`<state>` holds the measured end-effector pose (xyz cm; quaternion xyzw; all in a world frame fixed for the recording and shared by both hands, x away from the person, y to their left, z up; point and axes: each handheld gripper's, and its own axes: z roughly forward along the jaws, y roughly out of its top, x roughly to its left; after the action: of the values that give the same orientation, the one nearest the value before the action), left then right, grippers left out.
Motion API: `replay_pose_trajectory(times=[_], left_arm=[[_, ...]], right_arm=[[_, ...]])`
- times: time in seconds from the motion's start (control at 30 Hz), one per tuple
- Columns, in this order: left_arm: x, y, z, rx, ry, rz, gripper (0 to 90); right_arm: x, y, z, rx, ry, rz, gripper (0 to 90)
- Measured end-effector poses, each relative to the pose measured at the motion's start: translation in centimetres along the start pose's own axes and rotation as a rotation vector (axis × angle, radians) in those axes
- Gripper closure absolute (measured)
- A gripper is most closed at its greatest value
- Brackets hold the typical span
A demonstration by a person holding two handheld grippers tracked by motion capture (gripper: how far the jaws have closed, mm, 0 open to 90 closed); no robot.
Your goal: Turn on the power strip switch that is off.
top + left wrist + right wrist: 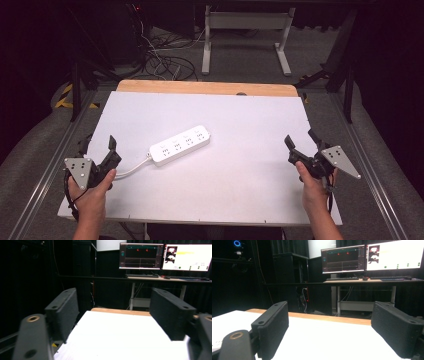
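Mid-table, the power strip (180, 145) lies diagonally, cord lower-left.

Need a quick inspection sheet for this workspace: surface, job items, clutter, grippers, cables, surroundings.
Surface: white table top, wooden strip along far edge.
Job's things: white power strip lying flat, left of centre.
Clutter: nothing seen.
Grippers: left gripper and right gripper both open, holding nothing, near the table's sides.
Cables: power strip cord runs toward the left gripper; loose cables on floor beyond the table.
Surroundings: two monitors on a desk, dark room.
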<state>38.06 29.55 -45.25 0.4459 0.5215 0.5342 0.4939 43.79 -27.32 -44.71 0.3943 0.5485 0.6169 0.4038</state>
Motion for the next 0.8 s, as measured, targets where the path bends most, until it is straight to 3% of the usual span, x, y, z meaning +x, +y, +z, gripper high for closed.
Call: replay_pose_trajectory(times=[0.17,0.33,0.43,0.47,0.5,0.53,0.63,0.67,0.7,0.73,0.8], left_arm=[[-0.2,0.3,-0.4,0.038,-0.027,-0.015,56.0],[0.5,0.6,-0.6,0.097,-0.084,-0.041,85.3],[0.7,0.7,-0.6,0.118,-0.097,-0.062,89.9],[1.0,0.8,-0.7,0.149,-0.132,-0.069,89.9],[1.0,0.8,-0.7,0.149,-0.132,-0.069,90.0],[1.1,0.9,-0.7,0.162,-0.165,-0.067,90.0],[1.1,1.1,-0.5,0.174,-0.189,-0.08,90.0],[1.0,1.3,-0.3,0.177,-0.199,-0.091,90.0],[0.9,1.9,0.0,0.188,-0.208,-0.137,90.0],[0.5,2.2,0.2,0.193,-0.219,-0.142,90.0],[-0.5,2.9,0.7,0.22,-0.249,-0.094,90.0]], right_arm=[[-0.1,0.0,0.0,0.001,0.003,0.012,15.4],[0.1,0.0,0.1,0.007,0.019,0.016,16.5],[0.2,0.0,0.2,0.01,0.026,0.017,17.0],[0.2,0.0,0.2,0.007,0.032,0.019,17.8],[0.2,0.0,0.2,0.007,0.032,0.019,17.8],[0.2,0.1,0.2,0.007,0.034,0.022,18.0],[0.3,0.0,0.4,0.011,0.037,0.023,18.1],[0.3,0.0,0.4,0.015,0.035,0.02,18.0],[0.3,-0.1,0.5,0.017,0.039,0.021,17.9],[0.4,-0.1,0.6,0.022,0.044,0.018,17.9],[0.5,-0.1,0.8,0.027,0.055,0.015,17.5]])
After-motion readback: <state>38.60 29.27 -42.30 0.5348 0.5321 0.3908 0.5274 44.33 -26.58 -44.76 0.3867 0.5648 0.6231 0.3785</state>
